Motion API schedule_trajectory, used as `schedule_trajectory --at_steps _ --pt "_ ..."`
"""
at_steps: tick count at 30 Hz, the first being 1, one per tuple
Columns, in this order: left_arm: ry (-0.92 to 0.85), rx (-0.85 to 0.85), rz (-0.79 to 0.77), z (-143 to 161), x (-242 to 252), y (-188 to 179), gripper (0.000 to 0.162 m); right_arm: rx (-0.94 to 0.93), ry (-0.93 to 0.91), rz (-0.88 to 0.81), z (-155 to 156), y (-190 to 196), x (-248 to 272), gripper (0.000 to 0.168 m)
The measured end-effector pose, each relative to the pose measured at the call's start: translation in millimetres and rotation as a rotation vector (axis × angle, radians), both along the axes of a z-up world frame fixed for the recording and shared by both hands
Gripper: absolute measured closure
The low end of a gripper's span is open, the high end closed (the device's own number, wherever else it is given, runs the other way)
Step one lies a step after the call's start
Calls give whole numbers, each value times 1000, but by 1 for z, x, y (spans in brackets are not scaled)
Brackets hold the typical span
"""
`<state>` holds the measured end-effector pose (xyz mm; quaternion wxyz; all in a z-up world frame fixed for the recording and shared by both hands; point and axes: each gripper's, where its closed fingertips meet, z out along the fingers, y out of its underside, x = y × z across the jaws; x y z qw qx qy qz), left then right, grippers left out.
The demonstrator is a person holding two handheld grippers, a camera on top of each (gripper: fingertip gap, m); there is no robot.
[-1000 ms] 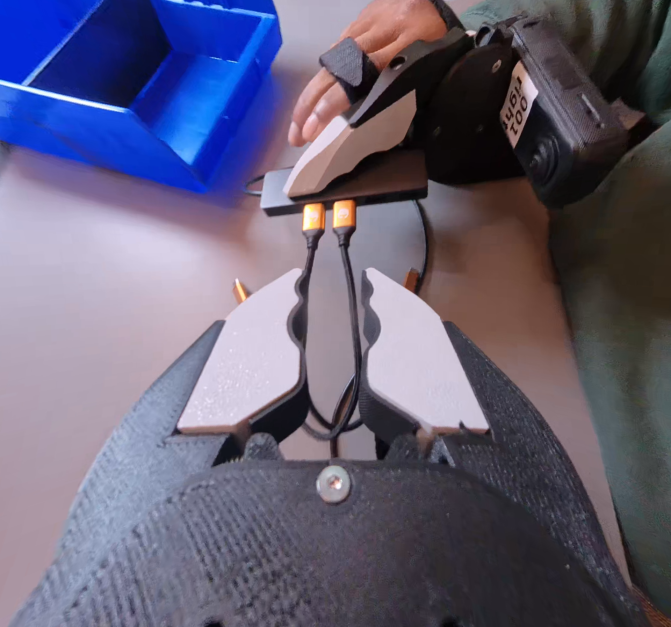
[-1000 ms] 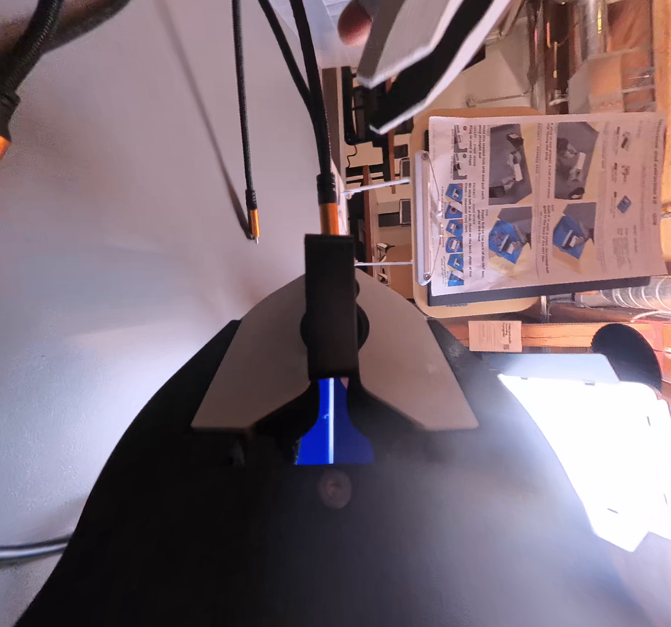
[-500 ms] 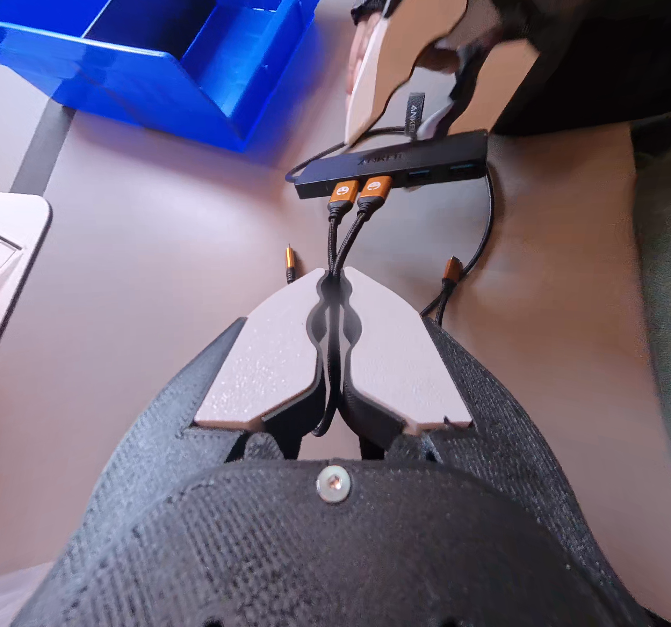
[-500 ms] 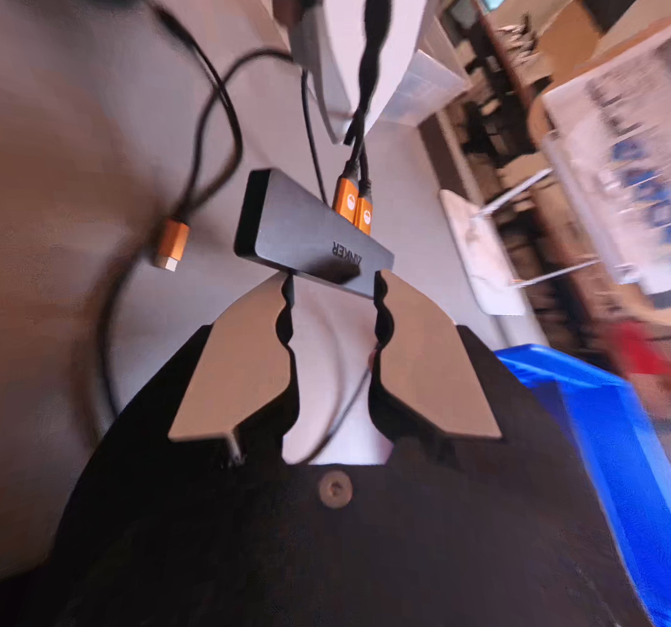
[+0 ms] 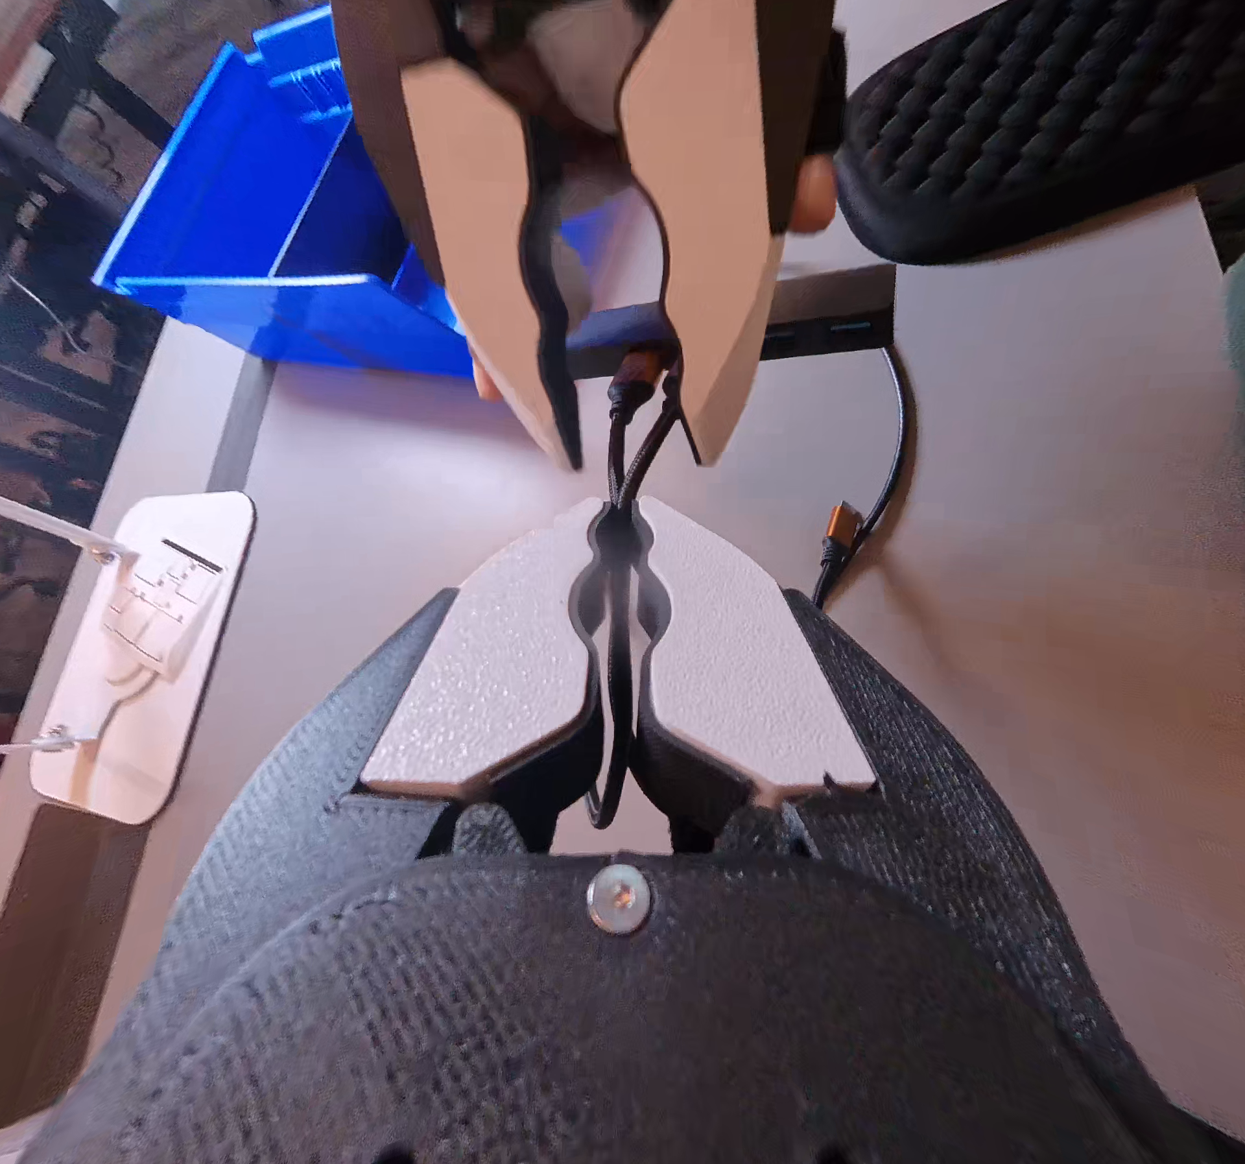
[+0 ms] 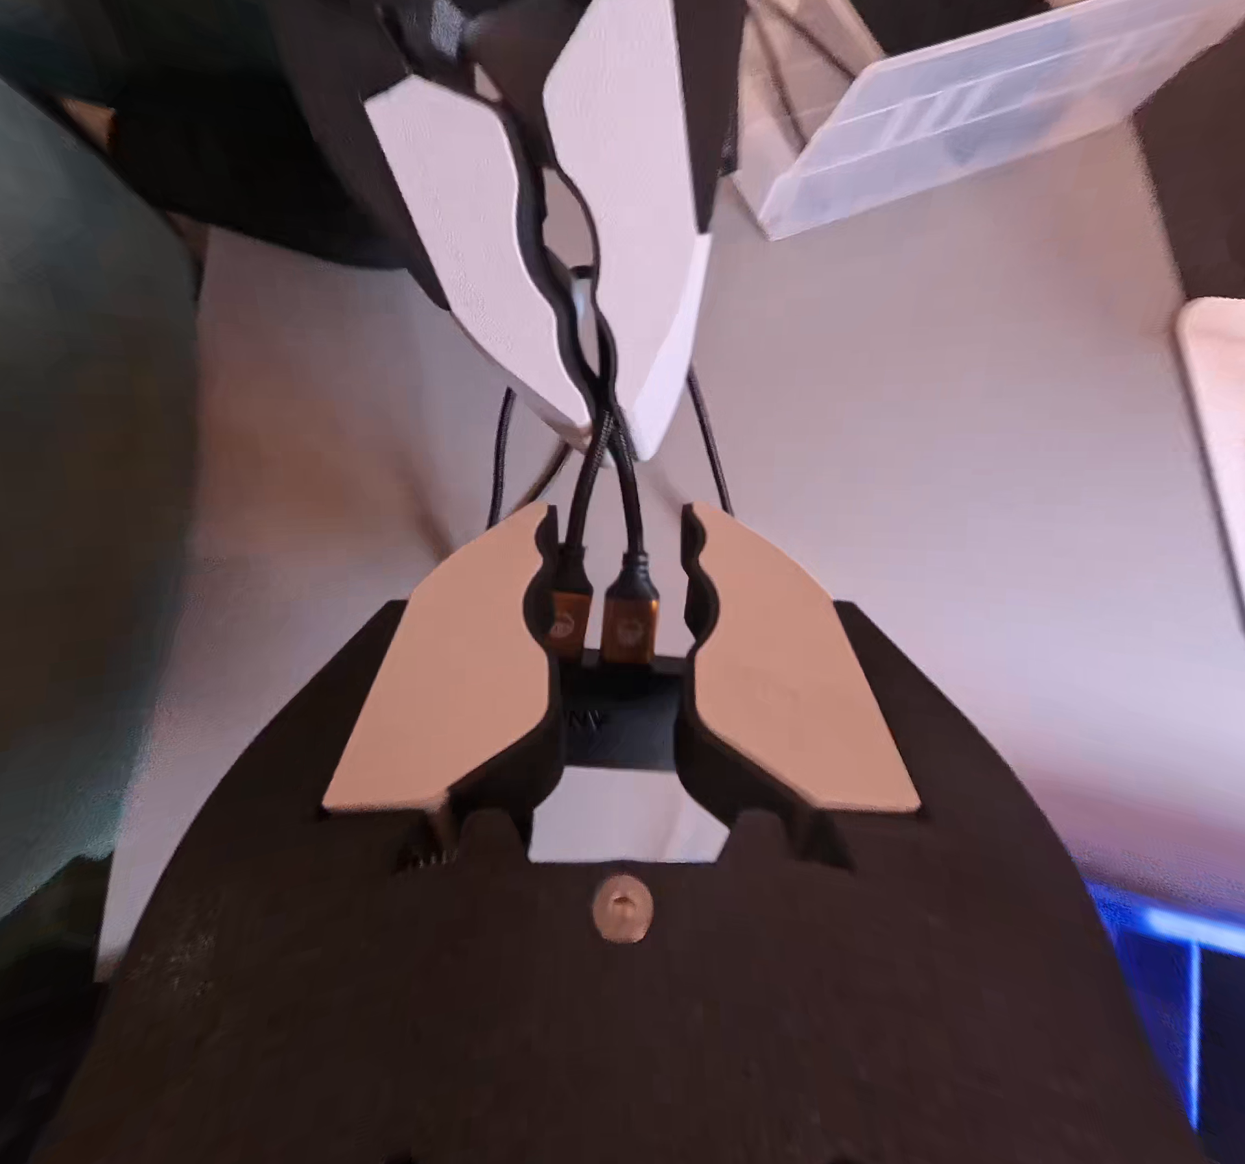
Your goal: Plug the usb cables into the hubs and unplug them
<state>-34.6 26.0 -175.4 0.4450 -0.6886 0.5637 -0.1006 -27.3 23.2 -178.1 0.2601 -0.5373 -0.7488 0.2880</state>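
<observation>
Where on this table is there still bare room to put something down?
Bare table lies between the white stand base, the blue bin and the left hand-held gripper. It is crowded around the black hub and its braided cables.

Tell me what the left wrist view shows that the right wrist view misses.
Left view only: a loose orange-tipped plug on the table, the hub's two empty ports, a white stand base.

Right view only: a clear plastic bin.

Both: the black hub, two plugged-in cables pinched in the left claw, the open right claw straddling the hub, and the blue bin.
</observation>
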Motion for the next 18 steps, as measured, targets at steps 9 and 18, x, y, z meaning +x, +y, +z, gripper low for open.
schedule_trajectory --at_steps 9,18 --pt "-353 157 36 64 -22 4 131 113 48 -20 48 13 10 147" --pt "-527 262 227 84 -81 15 138 300 177 -370 144 135 75 146"
